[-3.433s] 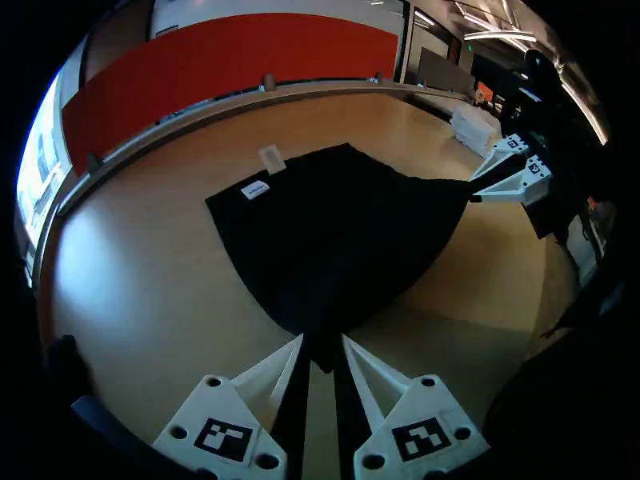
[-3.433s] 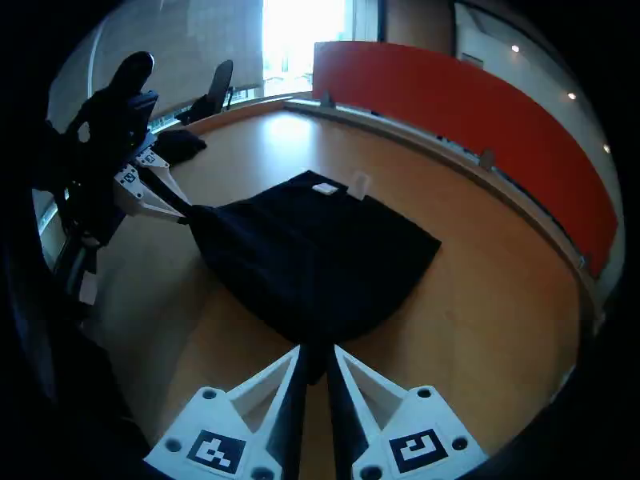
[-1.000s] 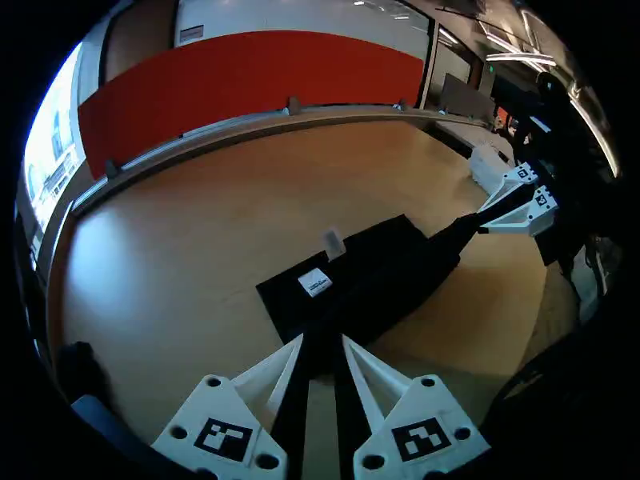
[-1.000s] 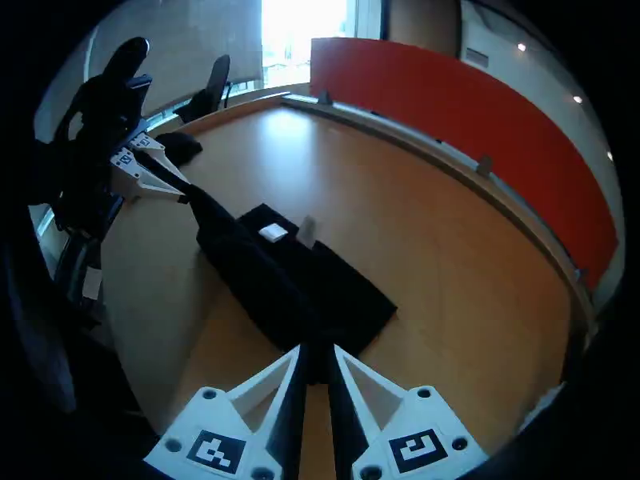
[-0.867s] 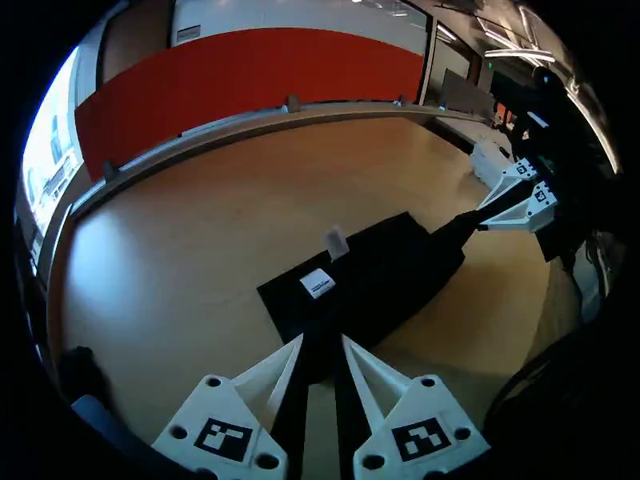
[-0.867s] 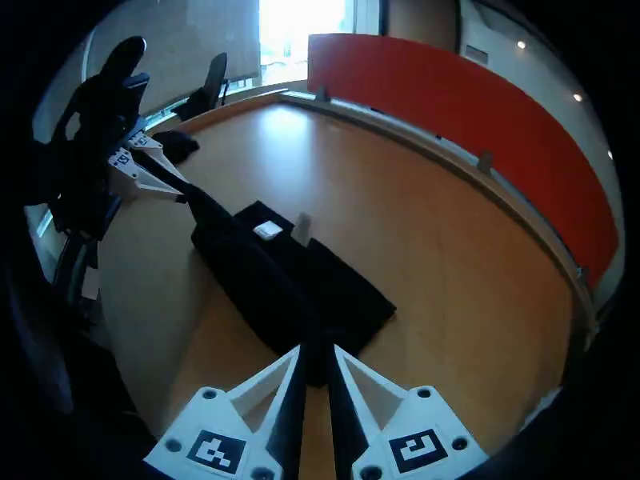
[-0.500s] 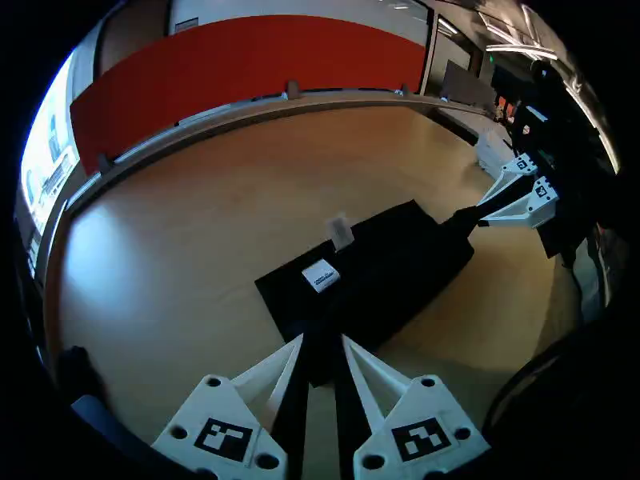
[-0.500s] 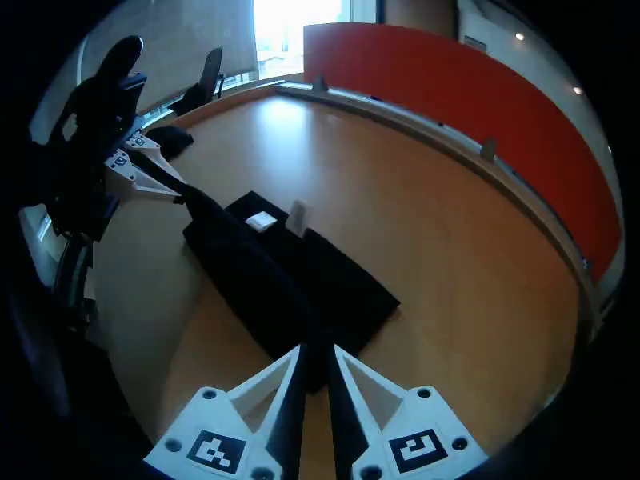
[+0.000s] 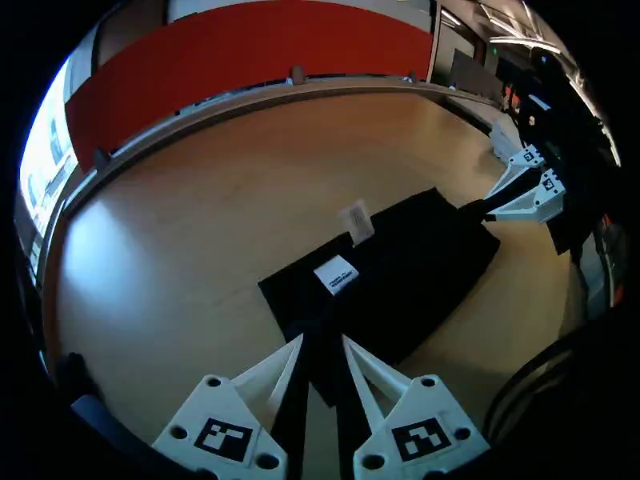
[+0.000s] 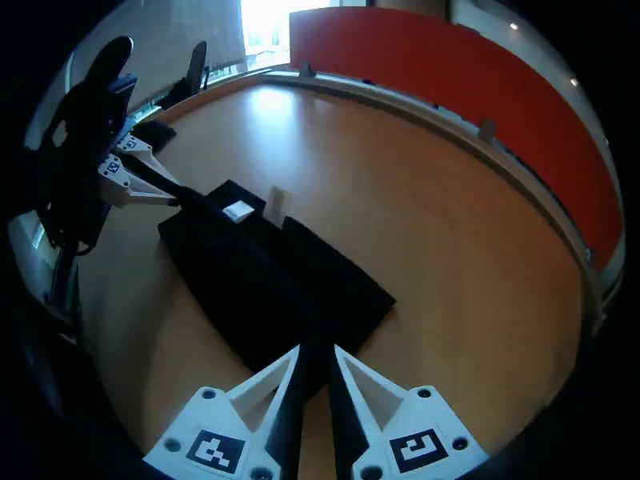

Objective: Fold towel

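A black towel [image 9: 392,272] lies folded over on the wooden table, with two white tags [image 9: 336,274] on top near its far edge. My left gripper [image 9: 322,370] is shut on the towel's near corner. Across the towel, the right gripper [image 9: 482,210] pinches the opposite corner. In the right gripper view the same towel [image 10: 264,280] stretches from my right gripper [image 10: 314,372], shut on one corner, to the left gripper [image 10: 178,196] holding the other, at the upper left. The held edge hangs just above the table.
The wooden table [image 9: 184,232] is wide and curved, with a raised rail and a red wall panel [image 9: 240,56] behind it. A dark bundle [image 10: 152,132] lies on the table's far left in the right gripper view. Office chairs [image 10: 196,68] stand near the window.
Both grippers have carried the held edge forward over the towel and then lowered it. The towel went from a raised, draped sheet to a flatter folded rectangle.
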